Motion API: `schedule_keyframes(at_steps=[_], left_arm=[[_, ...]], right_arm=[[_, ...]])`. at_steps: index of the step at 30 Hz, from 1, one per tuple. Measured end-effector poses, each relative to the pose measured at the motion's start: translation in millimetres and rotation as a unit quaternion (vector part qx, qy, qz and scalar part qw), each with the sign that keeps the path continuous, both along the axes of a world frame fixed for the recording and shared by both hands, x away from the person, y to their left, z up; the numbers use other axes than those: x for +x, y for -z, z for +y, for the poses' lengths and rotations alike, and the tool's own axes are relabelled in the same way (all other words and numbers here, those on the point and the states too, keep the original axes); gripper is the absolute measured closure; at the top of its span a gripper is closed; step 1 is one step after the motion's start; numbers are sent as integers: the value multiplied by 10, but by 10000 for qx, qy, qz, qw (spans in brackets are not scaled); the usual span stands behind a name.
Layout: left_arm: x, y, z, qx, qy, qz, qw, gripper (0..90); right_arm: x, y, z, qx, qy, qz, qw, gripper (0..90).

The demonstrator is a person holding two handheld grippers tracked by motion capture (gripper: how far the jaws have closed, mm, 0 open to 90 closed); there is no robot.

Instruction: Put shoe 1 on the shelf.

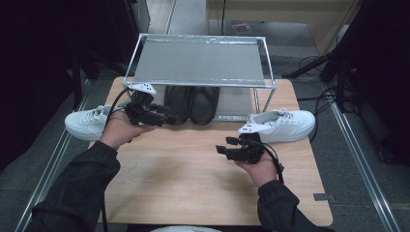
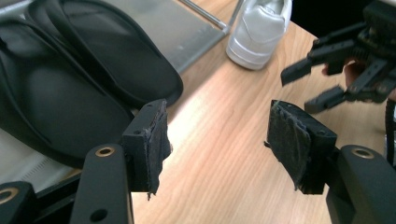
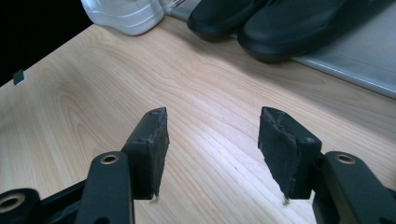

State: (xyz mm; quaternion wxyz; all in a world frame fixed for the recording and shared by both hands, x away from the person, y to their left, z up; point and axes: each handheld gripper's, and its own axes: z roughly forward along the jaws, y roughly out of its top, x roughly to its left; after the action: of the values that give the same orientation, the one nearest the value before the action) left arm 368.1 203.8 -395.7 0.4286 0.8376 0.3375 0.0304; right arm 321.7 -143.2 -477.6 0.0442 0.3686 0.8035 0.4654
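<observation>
While the wooden table [image 1: 193, 169] carries a metal shoe rack [image 1: 200, 60], we see two black shoes [image 1: 191, 104] on its lower shelf, white sneakers at either end, and our left gripper [image 1: 167, 116] and right gripper [image 1: 225, 147] gaping wide, empty.
</observation>
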Motion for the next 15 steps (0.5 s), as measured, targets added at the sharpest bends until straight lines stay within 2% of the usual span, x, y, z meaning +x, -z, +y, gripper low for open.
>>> schedule_keyframes(at_steps=[9,11,15], left_arm=[[-178,306,70,-14,-52,183,9998,379],[-239,380,100,87,-128,150,9998,386],[-337,489,143,125,-168,79,9997,389]], right_arm=[[-128,-18,-133,114,13,-83,9999,439],[-142,-16,-129,83,16,-99,9999,441],[-134,-45,-88,101,-39,-182,9998,441]])
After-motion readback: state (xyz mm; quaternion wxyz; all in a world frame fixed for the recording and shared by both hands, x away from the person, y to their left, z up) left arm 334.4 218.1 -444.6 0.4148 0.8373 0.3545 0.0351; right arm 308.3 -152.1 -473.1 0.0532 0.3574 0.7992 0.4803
